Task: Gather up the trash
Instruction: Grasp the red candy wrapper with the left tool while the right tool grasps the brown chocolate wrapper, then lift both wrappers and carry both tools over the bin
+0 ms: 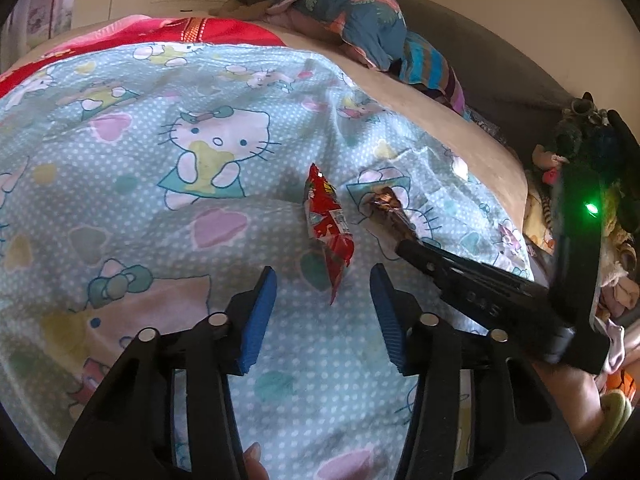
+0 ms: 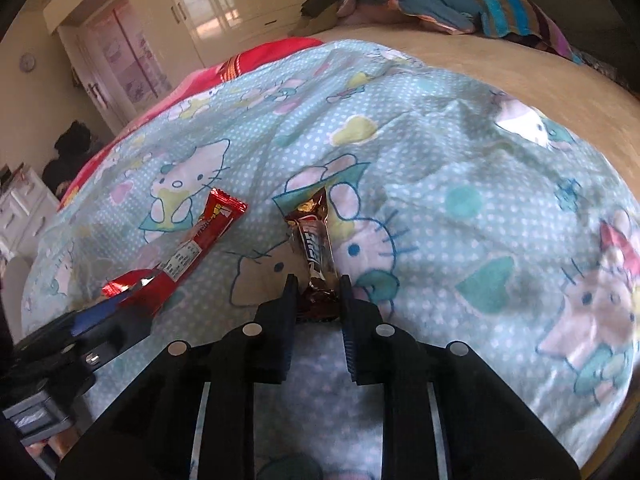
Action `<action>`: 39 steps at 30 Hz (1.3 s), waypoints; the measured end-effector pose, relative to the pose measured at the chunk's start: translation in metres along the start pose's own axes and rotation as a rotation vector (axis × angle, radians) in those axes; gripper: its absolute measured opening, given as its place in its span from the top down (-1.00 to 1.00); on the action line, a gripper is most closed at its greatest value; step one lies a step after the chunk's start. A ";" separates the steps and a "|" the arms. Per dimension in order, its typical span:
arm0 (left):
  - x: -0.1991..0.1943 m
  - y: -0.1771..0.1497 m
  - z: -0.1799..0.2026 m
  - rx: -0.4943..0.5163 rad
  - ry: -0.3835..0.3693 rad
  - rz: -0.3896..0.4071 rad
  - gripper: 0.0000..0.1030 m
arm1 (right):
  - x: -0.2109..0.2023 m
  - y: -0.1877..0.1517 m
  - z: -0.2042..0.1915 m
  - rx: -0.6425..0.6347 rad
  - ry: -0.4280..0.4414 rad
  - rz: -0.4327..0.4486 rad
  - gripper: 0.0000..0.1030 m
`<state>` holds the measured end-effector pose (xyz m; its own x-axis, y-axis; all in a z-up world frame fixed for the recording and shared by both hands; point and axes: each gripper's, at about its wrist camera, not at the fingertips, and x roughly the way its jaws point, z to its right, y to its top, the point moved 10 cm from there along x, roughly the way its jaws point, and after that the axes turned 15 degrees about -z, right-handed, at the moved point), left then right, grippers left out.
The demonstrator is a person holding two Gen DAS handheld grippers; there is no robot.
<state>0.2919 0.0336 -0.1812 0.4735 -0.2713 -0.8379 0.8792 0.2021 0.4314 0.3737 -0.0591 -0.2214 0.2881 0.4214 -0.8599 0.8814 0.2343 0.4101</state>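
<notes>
2 wrappers lie side by side on the blue cartoon-print bedspread (image 1: pixel 120 208), and you have 1 gripper lined up on each. Your right gripper (image 2: pixel 318 292) has its jaws narrowed around the near end of the brown wrapper (image 2: pixel 314 240), seemingly pinching the crimped tail, probably because that end sticks up from the soft cover. Its long axis runs straight away from those jaws, far end pointing up the bed. Your left gripper (image 1: pixel 322 292) hangs just short of the red wrapper (image 1: pixel 330 232) with jaws spread wide and empty, the wrapper's pointed near tip reaching between them. That wrapper also lies lengthwise along your approach, so closing should catch its narrow end.
</notes>
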 end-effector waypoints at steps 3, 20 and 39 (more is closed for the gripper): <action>0.007 0.001 0.000 -0.004 0.006 -0.012 0.57 | -0.012 -0.016 0.004 0.035 0.017 0.037 0.62; -0.031 -0.005 0.027 0.083 -0.006 0.080 0.97 | -0.088 -0.051 0.013 0.086 0.054 0.173 0.62; -0.096 -0.010 0.092 0.258 -0.003 0.190 0.97 | -0.151 -0.091 0.046 0.126 -0.025 0.235 0.62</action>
<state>0.2428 -0.0287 -0.0746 0.6305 -0.2546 -0.7333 0.7589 0.0039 0.6512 0.2673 -0.1841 -0.1426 0.4984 0.4288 -0.7535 0.8284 0.0209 0.5598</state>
